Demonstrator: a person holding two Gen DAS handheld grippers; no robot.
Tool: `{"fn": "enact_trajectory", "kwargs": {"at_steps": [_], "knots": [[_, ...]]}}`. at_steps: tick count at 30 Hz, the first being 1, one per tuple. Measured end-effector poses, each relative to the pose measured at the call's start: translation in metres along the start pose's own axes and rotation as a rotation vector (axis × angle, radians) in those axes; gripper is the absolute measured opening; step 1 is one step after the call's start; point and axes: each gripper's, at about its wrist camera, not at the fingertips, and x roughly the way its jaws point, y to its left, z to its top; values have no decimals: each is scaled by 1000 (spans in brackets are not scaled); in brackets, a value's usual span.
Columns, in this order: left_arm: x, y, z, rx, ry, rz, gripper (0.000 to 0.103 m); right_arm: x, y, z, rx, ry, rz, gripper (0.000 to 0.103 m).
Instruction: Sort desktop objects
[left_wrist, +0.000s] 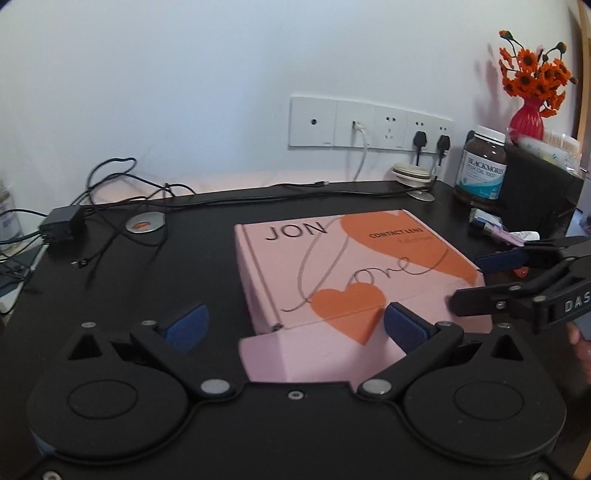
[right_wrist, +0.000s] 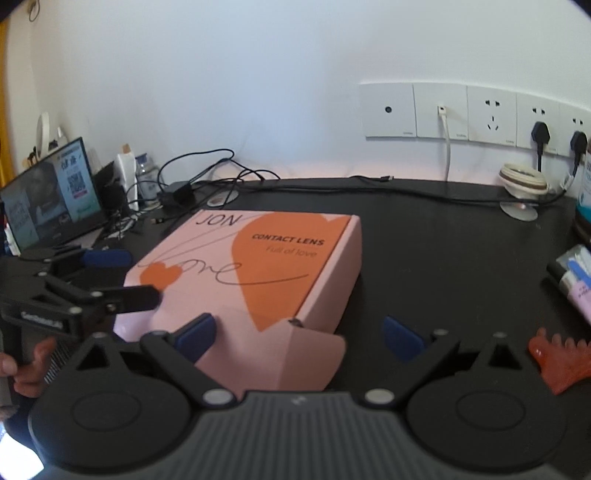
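Left wrist view: left gripper (left_wrist: 295, 325) spread wide, holding nothing, straddling near left corner of pink box (left_wrist: 354, 266) at frame centre. Right gripper (left_wrist: 476, 280) enters from right edge, jaws apart over box's right side. Looks like two-handed approach to closed box.

Right wrist view: right gripper (right_wrist: 299, 332) released, left pad over box (right_wrist: 258, 273) lid, right pad over bare black desk (right_wrist: 443, 258). Orange comb-like item (right_wrist: 554, 362) lower right. White wall, socket strip (right_wrist: 472, 114) upper right, monitor (right_wrist: 51, 192) far left, cables behind box.

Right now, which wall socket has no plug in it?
The left five-hole socket, beside the white cable's port. The two sockets to its right each hold a black plug.
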Motion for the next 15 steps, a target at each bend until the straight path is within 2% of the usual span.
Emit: {"fn": "enact_trajectory", "kwargs": {"at_steps": [15], "knots": [[38, -14, 22, 25, 4, 8, 103, 23, -27, 17, 64, 21, -58, 97]]}}
